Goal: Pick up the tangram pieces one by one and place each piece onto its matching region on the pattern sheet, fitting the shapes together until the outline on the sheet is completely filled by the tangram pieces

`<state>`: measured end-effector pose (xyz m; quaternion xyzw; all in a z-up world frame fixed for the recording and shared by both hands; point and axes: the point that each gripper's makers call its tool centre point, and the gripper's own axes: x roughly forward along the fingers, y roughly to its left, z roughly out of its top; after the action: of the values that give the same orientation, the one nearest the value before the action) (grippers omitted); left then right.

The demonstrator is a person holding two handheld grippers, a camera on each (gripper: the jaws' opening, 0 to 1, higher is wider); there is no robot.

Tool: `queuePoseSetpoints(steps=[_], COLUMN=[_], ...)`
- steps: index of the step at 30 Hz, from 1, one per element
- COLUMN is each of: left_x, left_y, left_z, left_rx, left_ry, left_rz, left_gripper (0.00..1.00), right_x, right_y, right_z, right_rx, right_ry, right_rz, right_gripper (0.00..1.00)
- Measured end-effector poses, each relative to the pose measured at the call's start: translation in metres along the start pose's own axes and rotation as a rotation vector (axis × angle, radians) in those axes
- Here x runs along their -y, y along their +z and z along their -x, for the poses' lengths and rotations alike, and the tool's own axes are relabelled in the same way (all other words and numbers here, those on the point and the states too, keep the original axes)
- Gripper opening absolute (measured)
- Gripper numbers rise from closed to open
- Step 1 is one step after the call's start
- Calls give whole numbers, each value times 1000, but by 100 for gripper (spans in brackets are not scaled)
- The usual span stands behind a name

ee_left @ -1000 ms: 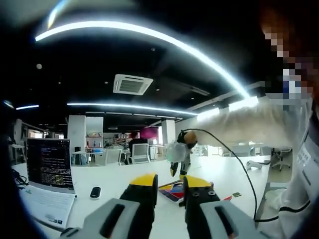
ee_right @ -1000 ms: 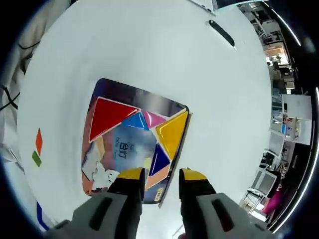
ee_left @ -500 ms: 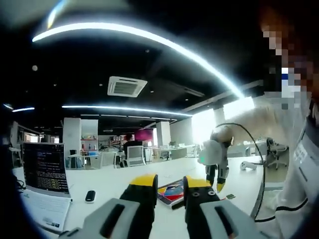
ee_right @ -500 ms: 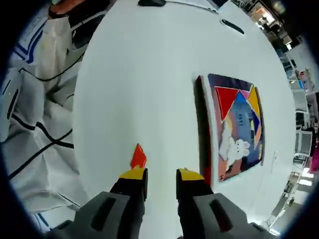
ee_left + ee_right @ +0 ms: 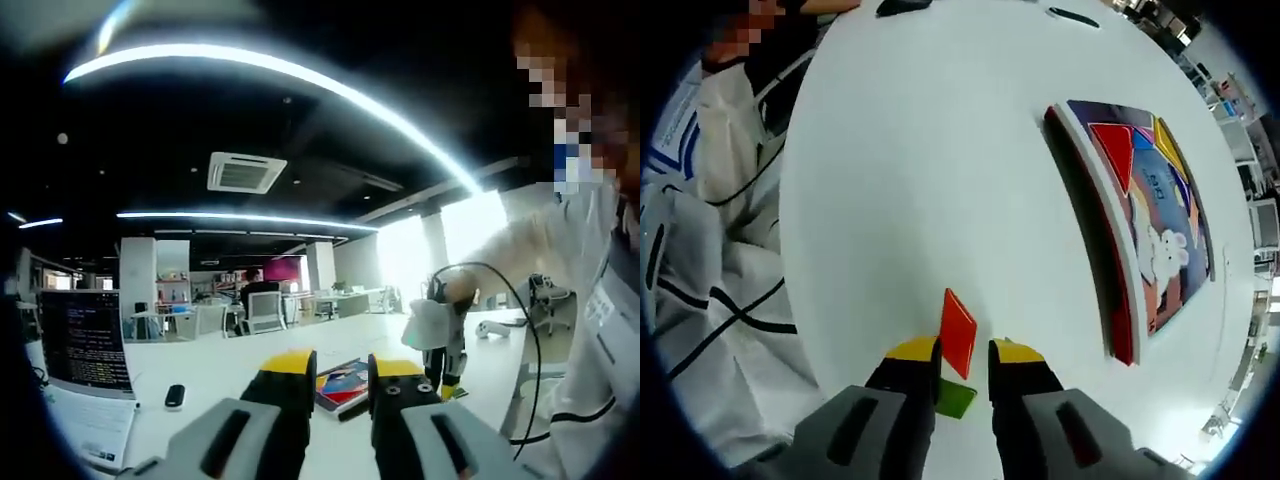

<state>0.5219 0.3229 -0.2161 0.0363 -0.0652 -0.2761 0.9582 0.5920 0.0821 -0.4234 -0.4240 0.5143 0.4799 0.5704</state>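
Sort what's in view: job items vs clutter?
Job items:
- pattern sheet with red, blue and yellow pieces on it
- orange-red piece between the right gripper's jaws
- green piece beside it

Clutter:
- laptop
- small black device
- black pen-like item
- white table itself

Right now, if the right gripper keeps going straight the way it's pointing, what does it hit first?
Most likely the orange piece, lying between the open tips of the right gripper, with the green piece nearer under them, though depth is unclear.

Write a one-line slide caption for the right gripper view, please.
Right gripper open around an orange tangram piece on the white table, pattern sheet beyond.
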Motion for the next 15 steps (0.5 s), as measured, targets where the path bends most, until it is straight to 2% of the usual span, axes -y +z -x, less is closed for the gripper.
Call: queuePoseSetpoints(steps=[8,9,11,12,15], left_x=[-2,-2,0,0,1], left_y=[3,3,3,3,2], left_z=[5,5,5,5,3], left_rx=[11,10,9,9,9], left_ry=[6,3,1,1,-4], left_rz=[1,0,-1,-1,2], left_gripper=[23,23,23,23,23], right_x=[-2,-2,-8,-3,35], right_y=[1,1,4,9,38], right_z=[-1,-1,5,9,42], right_rx=[-26,-29,-43,-33,61], right_ry=[-33,-25,53,50,1], right_rz=[-54,-63,-177,-184,-207], right_gripper=[15,15,14,14,15])
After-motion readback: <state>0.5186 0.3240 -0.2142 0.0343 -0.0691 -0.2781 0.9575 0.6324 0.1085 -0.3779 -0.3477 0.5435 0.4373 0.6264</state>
